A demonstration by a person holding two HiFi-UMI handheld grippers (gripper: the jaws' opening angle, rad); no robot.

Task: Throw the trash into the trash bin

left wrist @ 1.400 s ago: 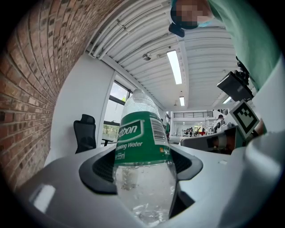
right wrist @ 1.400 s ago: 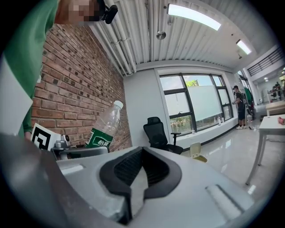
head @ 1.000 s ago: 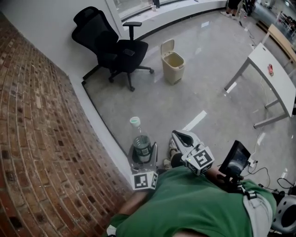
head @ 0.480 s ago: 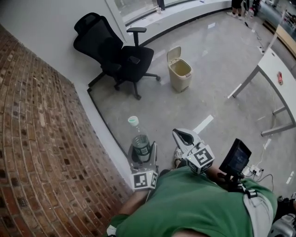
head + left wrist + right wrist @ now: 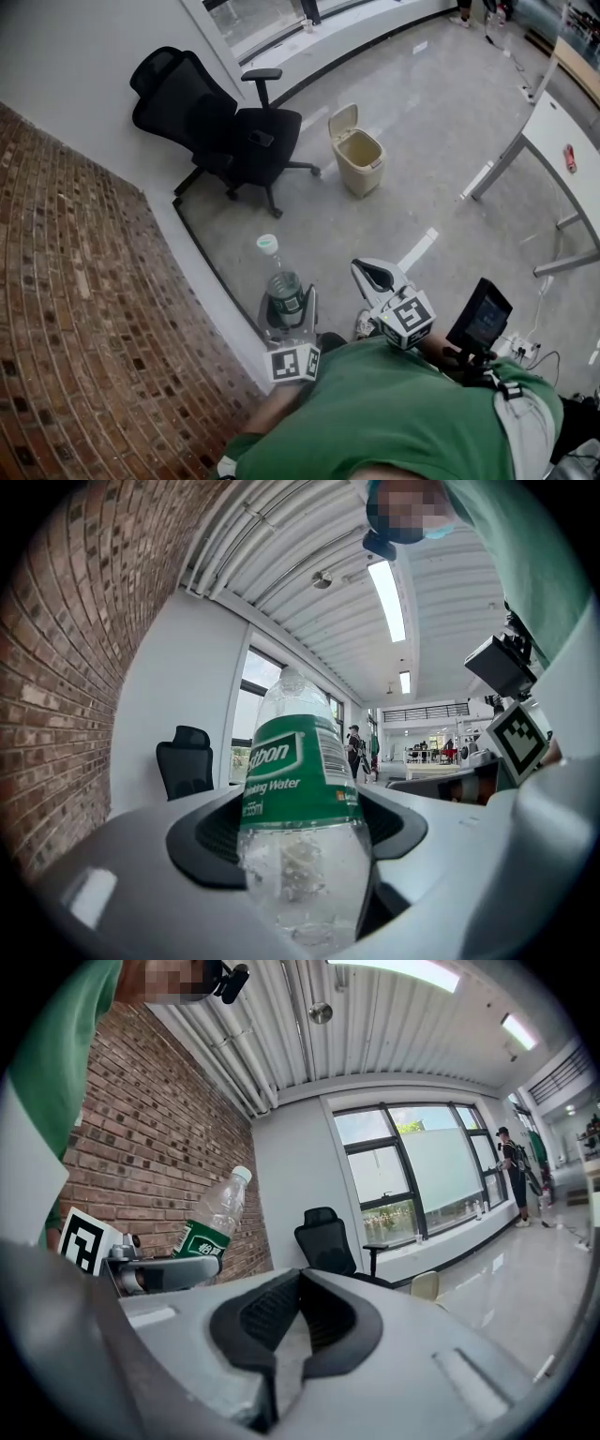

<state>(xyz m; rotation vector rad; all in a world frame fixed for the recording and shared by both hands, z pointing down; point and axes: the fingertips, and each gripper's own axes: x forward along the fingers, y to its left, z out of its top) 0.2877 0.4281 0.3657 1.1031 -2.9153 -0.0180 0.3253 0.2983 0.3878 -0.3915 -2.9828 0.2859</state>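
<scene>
Trash bin (image 5: 361, 163) stands open at one o'clock, well beyond left tongs (image 5: 287, 313) gripping the upright water bottle (image 5: 285, 291); right tongs (image 5: 373, 277) are closed and empty.

Grey floor (image 5: 441, 131): trash bin (image 5: 365, 174), office chair (image 5: 230, 131)

Daylight from tall windows (image 5: 412, 1180) and a ceiling strip light (image 5: 386, 600) lit the room brightly, with pale glare on the floor (image 5: 441, 103). Both gripper views bent toward dark round edges, and the bottle (image 5: 300, 855) looked soft up close.

Trash bin (image 5: 361, 161) slightly nearer than before
</scene>
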